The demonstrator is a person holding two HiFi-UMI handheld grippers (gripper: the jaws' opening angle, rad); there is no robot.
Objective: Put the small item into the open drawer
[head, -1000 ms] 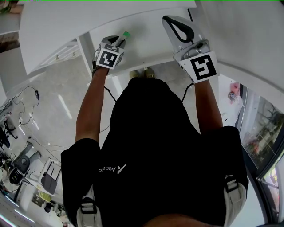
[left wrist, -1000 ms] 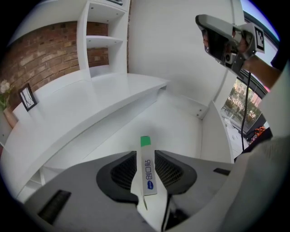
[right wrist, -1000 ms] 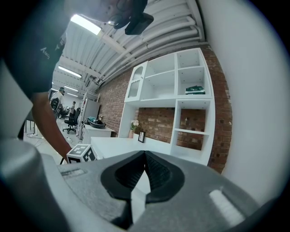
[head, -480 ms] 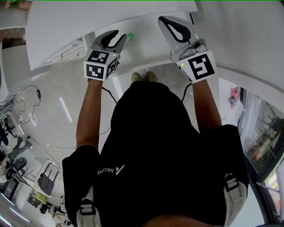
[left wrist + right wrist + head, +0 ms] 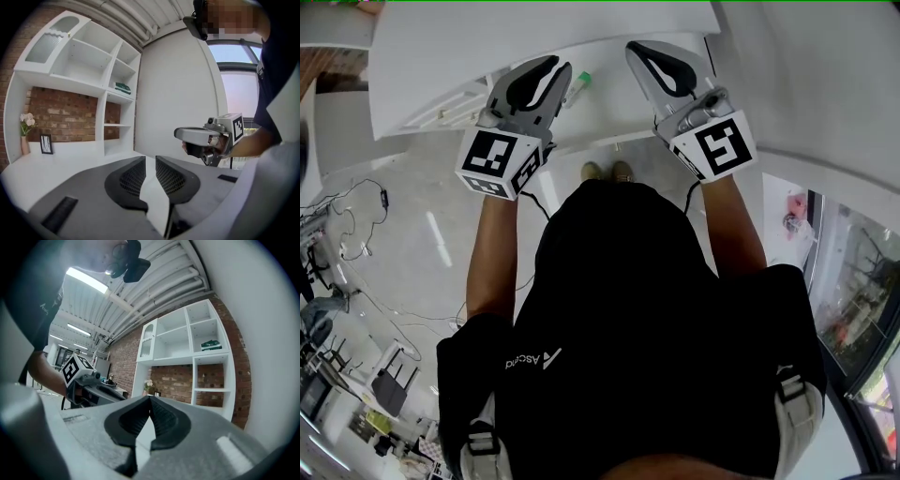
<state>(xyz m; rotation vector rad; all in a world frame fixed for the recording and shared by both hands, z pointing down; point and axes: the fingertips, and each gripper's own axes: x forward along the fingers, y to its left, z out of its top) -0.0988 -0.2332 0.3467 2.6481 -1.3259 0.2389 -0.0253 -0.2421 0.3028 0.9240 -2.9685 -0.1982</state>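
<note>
The small item (image 5: 581,82), a white piece with a green end, lies on the white table (image 5: 609,103) just right of my left gripper (image 5: 555,67). The left gripper hangs above the table; its jaws are closing to a narrow gap with nothing between them (image 5: 151,159). My right gripper (image 5: 636,49) hovers to the right of the item, jaws shut and empty (image 5: 150,398). What looks like the open white drawer (image 5: 441,111) sticks out under the table's left side, partly hidden by the left gripper.
White shelving (image 5: 93,70) stands against a brick wall, with books (image 5: 123,87) on a shelf. A vase of flowers (image 5: 26,136) and a small frame (image 5: 46,144) stand on the counter. Below the table edge are the person's shoes (image 5: 607,172) and floor cables (image 5: 356,225).
My left gripper has lifted up and back from the small item, which stays on the table. The right gripper has shifted only slightly.
</note>
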